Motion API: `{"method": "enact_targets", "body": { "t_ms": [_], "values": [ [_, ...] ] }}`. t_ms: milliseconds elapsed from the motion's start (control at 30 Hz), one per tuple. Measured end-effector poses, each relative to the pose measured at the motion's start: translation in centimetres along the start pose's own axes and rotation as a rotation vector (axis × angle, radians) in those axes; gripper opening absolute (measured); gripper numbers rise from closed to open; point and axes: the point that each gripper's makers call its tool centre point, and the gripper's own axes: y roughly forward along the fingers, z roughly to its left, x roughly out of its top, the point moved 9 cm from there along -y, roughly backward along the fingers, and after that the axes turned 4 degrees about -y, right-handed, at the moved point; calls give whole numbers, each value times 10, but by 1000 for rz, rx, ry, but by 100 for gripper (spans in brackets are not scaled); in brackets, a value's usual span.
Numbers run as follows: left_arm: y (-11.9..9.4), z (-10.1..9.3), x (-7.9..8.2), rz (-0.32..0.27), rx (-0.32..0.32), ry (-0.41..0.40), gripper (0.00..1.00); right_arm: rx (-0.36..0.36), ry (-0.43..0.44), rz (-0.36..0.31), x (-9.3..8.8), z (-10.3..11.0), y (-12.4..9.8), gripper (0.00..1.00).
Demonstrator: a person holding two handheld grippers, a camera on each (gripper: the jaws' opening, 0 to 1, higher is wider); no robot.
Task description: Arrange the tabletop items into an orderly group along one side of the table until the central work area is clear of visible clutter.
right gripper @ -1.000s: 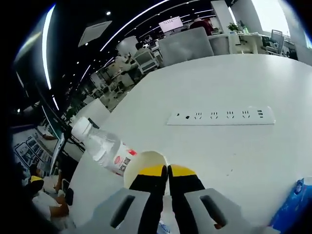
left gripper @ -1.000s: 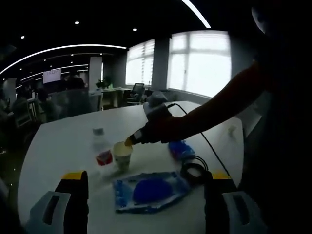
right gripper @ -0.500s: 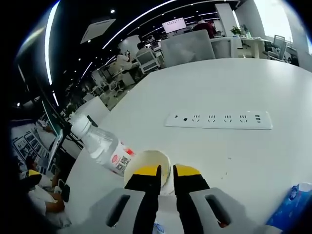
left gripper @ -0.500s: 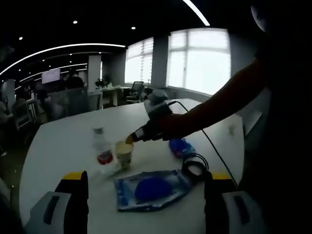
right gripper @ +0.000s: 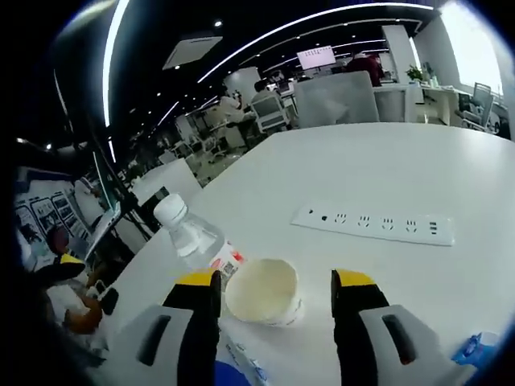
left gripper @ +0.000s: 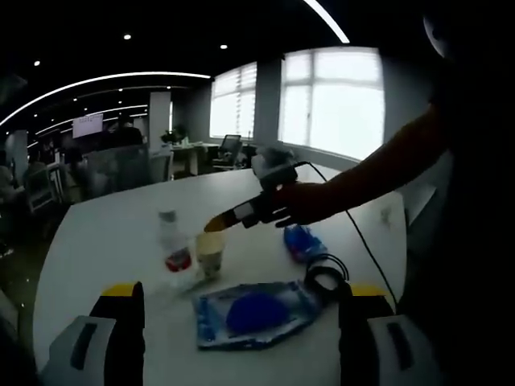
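Right tool point(right gripper: 275, 283) gapes around round paper cup point(right gripper: 264, 291).

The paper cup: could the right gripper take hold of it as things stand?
Probably yes. The right gripper is open, and the paper cup sits between its jaws with nothing in front. The water bottle stands close beside the cup and might get nudged.

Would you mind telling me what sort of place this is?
Most likely an open-plan office: a large white table with a built-in power strip, office chairs and desks beyond it, a wall screen, and strip ceiling lights.
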Motion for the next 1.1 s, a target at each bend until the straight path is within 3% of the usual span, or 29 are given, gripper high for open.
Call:
{"method": "enact_targets", "body": {
  "t_ms": [133, 633, 900, 1100],
  "values": [
    [1, 8, -5, 0, -2, -1, 99, 5, -42, -11, -3, 0, -15, 61],
    [21, 2, 5, -2, -12, -7, 100, -44, -108, -85, -19, -10, -80, 96],
    [31, 4, 10, -13, -1, -25, 99, -56, -202, -80, -26, -11, -123, 100],
    [33, 3, 6, 18, 12, -9, 99, -90, -229, -78, -38, -16, -156, 100]
  ]
}}
